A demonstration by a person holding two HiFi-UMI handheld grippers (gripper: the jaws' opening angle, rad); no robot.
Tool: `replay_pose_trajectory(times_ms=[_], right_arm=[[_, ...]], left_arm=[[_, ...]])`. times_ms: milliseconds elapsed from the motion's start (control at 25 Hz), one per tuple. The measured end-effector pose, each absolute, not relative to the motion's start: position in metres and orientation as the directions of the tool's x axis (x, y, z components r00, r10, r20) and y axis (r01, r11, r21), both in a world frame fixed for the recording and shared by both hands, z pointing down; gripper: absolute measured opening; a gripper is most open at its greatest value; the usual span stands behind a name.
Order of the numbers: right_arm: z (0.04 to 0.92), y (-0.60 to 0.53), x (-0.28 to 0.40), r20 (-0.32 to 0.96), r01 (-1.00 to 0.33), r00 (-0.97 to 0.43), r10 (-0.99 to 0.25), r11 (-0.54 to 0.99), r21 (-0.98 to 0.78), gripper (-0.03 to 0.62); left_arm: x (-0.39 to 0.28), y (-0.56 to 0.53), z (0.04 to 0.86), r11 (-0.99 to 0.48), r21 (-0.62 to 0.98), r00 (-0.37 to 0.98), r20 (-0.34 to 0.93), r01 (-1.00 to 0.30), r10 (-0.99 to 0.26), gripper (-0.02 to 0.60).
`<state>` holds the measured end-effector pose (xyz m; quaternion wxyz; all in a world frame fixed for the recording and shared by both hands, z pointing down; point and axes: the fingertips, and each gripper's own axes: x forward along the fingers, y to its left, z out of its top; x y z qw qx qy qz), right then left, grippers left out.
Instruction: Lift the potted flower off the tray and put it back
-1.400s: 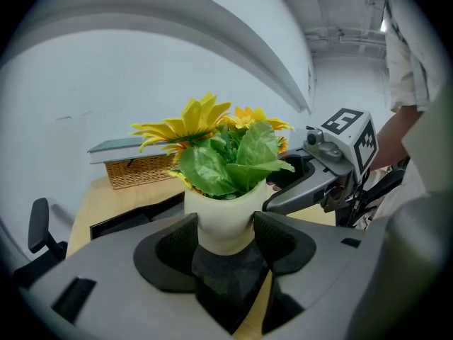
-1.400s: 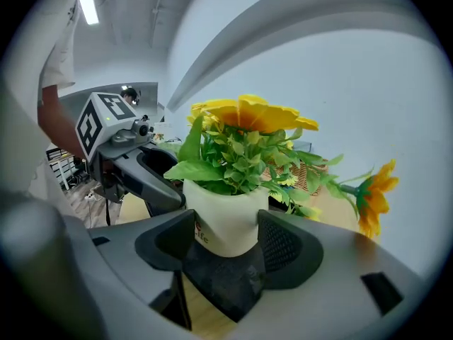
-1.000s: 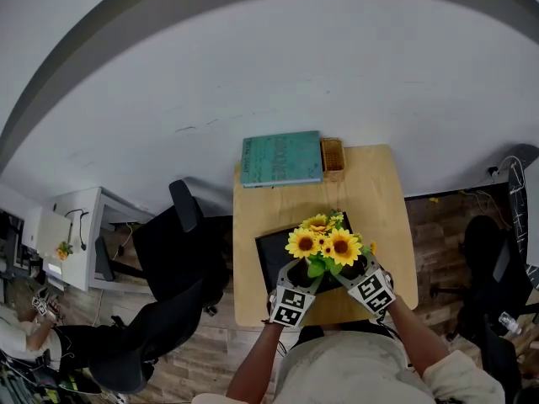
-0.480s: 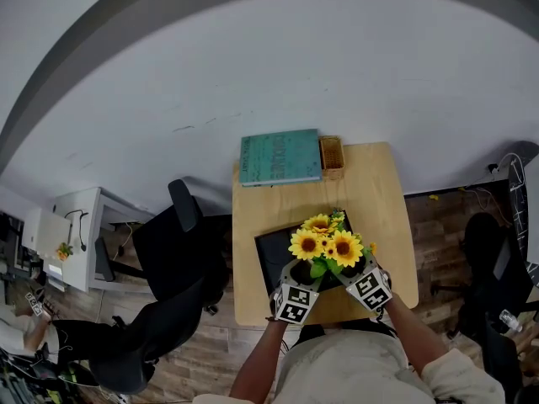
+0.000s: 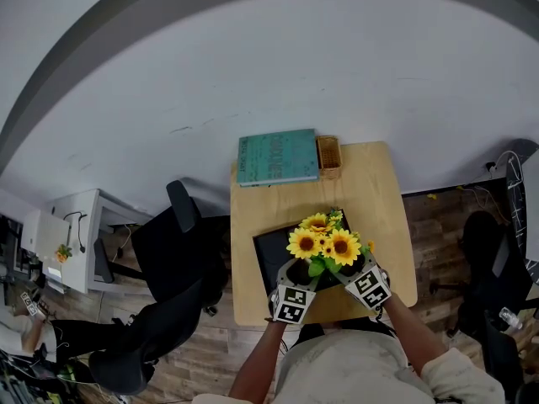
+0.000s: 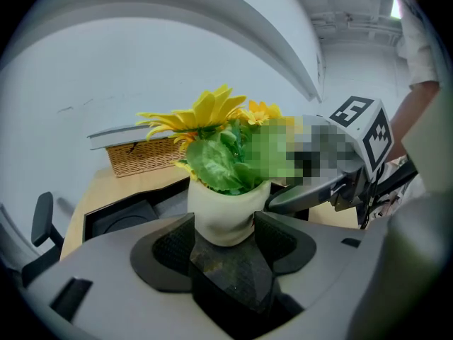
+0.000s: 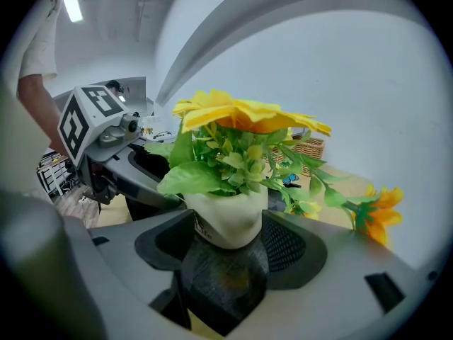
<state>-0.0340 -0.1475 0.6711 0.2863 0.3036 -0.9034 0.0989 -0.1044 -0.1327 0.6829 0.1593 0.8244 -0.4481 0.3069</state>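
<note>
Both my left gripper (image 5: 301, 270) and right gripper (image 5: 352, 268) clamp the white pot (image 6: 223, 214) over the black tray (image 5: 268, 255). Bare table (image 5: 282, 204) lies open beyond the tray's far edge.

Smooth matt cream pot (image 6: 223, 214), ceramic by the look, between rough, finely gridded black pads (image 6: 173, 245) of the left tool (image 6: 223, 236), itself of matt grey plastic. Matt black tray (image 6: 117, 218) on smooth pale wooden desk (image 5: 379, 217); rough woven wicker basket (image 6: 145, 158); slightly glossy leaves (image 7: 191, 179), like plastic.

Potted flower (image 5: 323, 244) over black tray (image 5: 268, 257) on wooden table (image 5: 379, 192)
</note>
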Motion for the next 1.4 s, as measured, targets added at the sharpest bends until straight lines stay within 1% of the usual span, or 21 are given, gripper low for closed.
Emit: replay_pose_trajectory(times_ms=[200, 1040, 1400], right_arm=[[0.666, -0.145, -0.025, 0.569, -0.629, -0.647, -0.509, 0.777, -0.02, 0.298], [0.66, -0.101, 0.014, 0.561, -0.677, -0.617, -0.551, 0.736, -0.022, 0.298], [0.616, -0.111, 0.009, 0.473, -0.682, -0.642, -0.603, 0.732, 0.008, 0.298]], left_arm=[[-0.115, -0.12, 0.684, -0.513, -0.003, 0.389, 0.647, -0.859, -0.656, 0.261], [-0.121, -0.068, 0.661, -0.459, 0.007, 0.377, 0.583, -0.888, -0.72, 0.259], [-0.116, -0.082, 0.626, -0.459, -0.013, 0.39, 0.507, -0.888, -0.769, 0.26]])
